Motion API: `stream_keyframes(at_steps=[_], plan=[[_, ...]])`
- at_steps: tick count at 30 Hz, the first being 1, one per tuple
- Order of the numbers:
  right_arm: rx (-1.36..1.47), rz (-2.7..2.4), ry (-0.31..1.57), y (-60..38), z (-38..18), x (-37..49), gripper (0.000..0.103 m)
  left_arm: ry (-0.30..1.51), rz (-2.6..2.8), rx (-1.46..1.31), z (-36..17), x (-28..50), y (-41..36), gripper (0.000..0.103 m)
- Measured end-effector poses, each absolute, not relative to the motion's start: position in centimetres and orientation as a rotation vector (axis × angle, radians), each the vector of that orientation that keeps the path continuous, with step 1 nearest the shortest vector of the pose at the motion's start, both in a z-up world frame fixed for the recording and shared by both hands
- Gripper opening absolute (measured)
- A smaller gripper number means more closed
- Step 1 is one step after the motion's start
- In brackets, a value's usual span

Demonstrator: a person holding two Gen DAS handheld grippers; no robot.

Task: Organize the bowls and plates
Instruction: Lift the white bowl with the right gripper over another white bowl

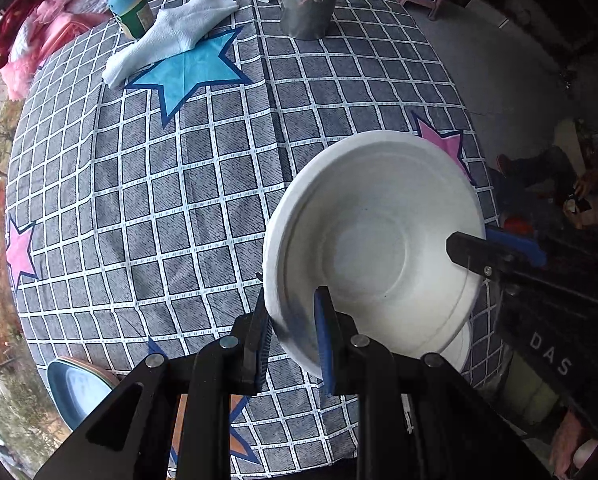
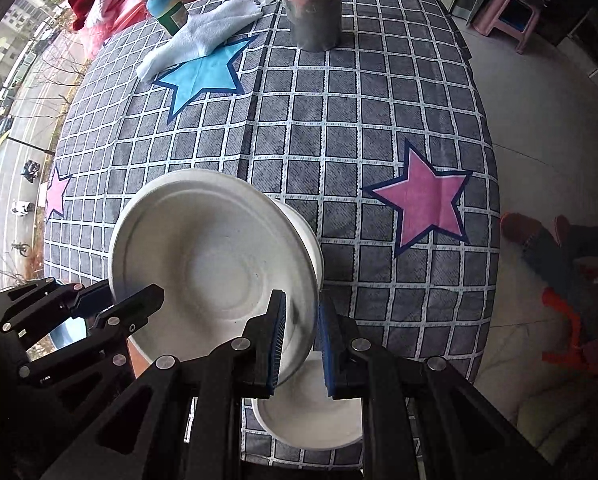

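A white paper bowl (image 1: 371, 248) hangs tilted above the checked tablecloth, held by both grippers at opposite sides of its rim. My left gripper (image 1: 295, 320) is shut on the near rim, one pad inside the bowl and one outside. In the right wrist view my right gripper (image 2: 303, 308) pinches the bowl (image 2: 215, 256) the same way, and the left gripper (image 2: 131, 300) shows at its left edge. The right gripper (image 1: 471, 256) bites the rim's right side. A second white bowl (image 2: 311, 412) rests on the table below. A blue plate (image 1: 75, 388) sits near the front left.
At the back stand a grey pillar (image 1: 309, 4), a white towel (image 1: 171, 36) and a green-capped bottle (image 1: 129, 4). The table edge (image 2: 495, 200) drops to a tiled floor at the right. A pink stool (image 2: 507, 12) and a person's legs (image 2: 547, 240) are there.
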State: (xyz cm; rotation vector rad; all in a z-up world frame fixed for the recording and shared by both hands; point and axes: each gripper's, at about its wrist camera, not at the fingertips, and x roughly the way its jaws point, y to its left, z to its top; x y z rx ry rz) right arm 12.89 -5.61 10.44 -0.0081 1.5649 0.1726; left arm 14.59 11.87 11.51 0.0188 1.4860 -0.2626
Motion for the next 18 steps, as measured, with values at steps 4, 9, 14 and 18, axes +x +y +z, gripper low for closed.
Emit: stream_keyframes(at_steps=[4, 9, 14, 18], plan=[[-0.015, 0.178, 1.582, -5.4, 9.6, 13.2, 0.018, 1.511, -0.253, 0.02, 10.6, 14.8, 11.9, 0.023], [-0.012, 0.174, 1.599, -5.5, 8.8, 13.6, 0.018, 1.54, -0.249, 0.039, 9.4, 14.8, 11.5, 0.023], [-0.013, 0.166, 1.61, -5.7, 8.2, 14.0, 0.018, 1.551, -0.257, 0.054, 8.8, 15.0, 11.1, 0.023], [-0.005, 0.156, 1.629, -6.1, 7.4, 14.1, 0.018, 1.556, -0.263, 0.061, 8.5, 15.1, 10.8, 0.023]])
